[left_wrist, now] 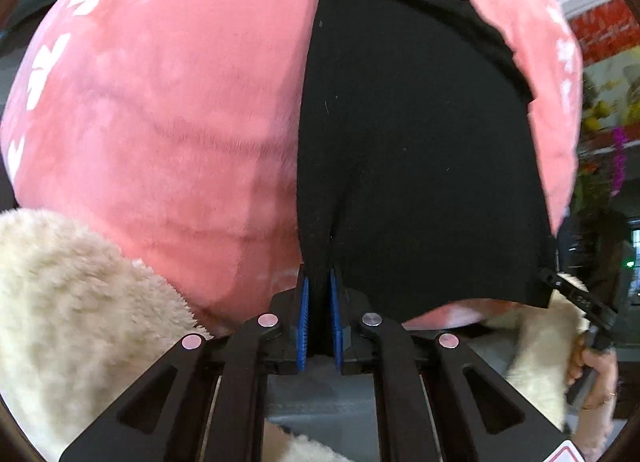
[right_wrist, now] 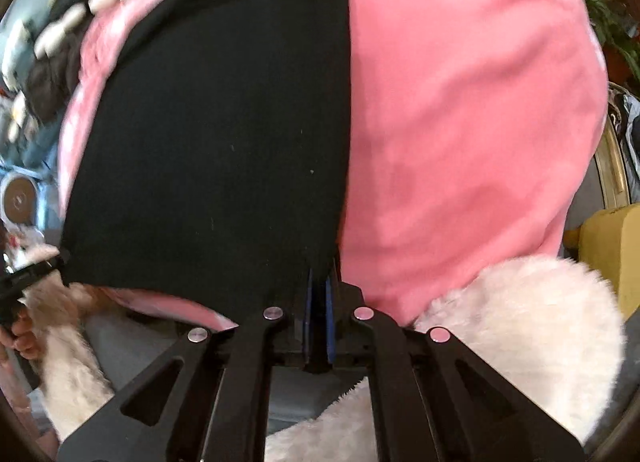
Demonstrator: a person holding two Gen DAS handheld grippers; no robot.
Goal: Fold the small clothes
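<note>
Pink blanket (left_wrist: 160, 122) backs the black cloth (left_wrist: 420, 142) — soft, limp; left gripper (left_wrist: 319, 302) and right gripper (right_wrist: 319, 302) each clamp one near corner — sensible holds.

Black garment (left_wrist: 420, 150) top (cut off)

Plain black garment (left_wrist: 420, 150), pink fleece (left_wrist: 160, 122) with white, perhaps floral, print, cream fluffy cuffs (left_wrist: 72, 294)

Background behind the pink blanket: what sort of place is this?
Probably a lived-in home, not a lab. Purple flowers and red decorations sit at the edge of the left view, and a yellow seat shows in the right view. The rest is too blurred.
</note>
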